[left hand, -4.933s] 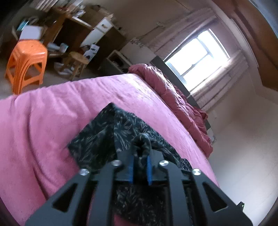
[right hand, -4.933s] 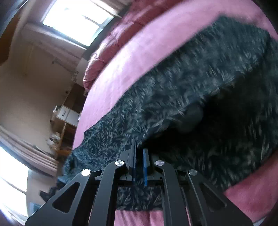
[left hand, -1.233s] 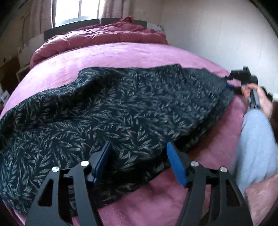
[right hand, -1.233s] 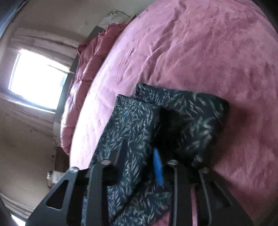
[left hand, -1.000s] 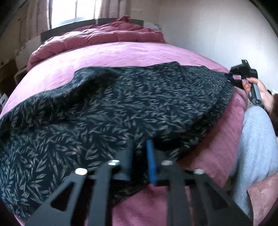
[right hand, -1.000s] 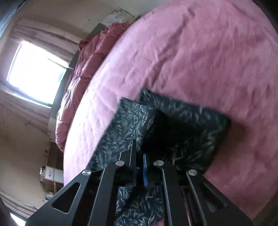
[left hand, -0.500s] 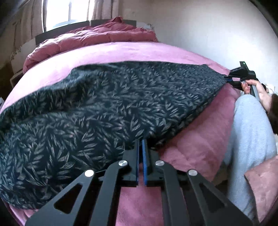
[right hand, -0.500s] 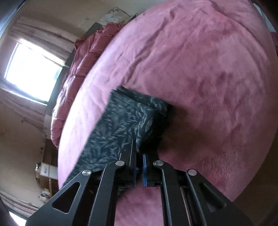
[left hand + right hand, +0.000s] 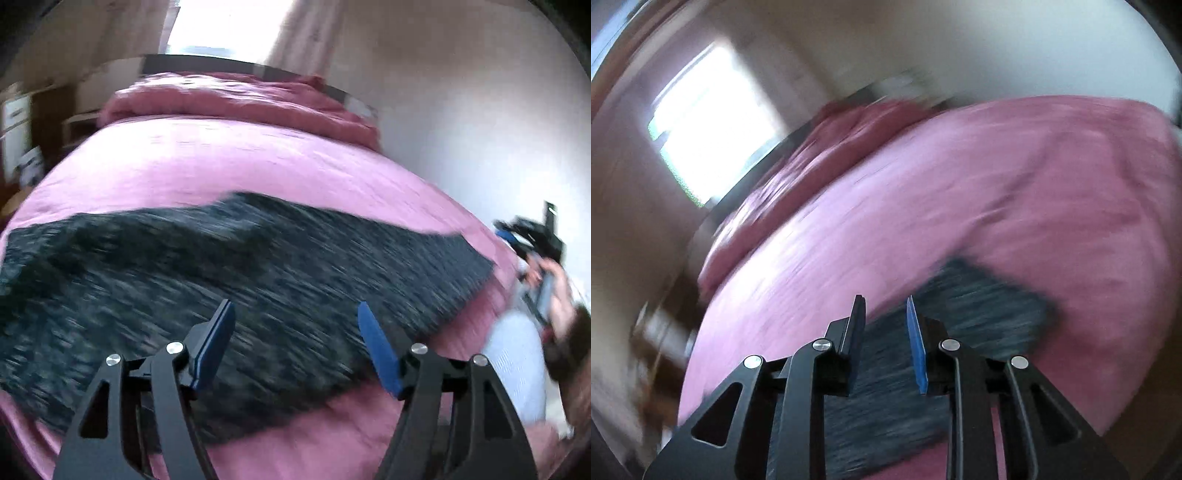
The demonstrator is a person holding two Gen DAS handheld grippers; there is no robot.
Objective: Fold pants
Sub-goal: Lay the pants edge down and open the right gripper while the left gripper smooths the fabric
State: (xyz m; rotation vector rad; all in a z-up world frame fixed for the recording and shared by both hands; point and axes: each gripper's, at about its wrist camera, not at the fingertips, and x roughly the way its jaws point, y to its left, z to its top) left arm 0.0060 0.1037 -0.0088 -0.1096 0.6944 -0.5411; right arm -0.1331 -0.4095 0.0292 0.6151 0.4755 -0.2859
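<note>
Bedcover (image 9: 258, 162), pink, carries the dark pants (image 9: 221, 280) laid flat, long axis running left to right; only the left wrist view shows their whole length. Left gripper (image 9: 295, 325) hovers wide apart above them; right gripper (image 9: 884, 325) is parted, empty.

Left gripper (image 9: 295, 317) jaws spread wide above dark pants (image 9: 221, 280) — pants flat on pink bed (image 9: 221, 162).

A home bedroom: pink-covered bed (image 9: 258, 166), curtained window (image 9: 221, 29).
</note>
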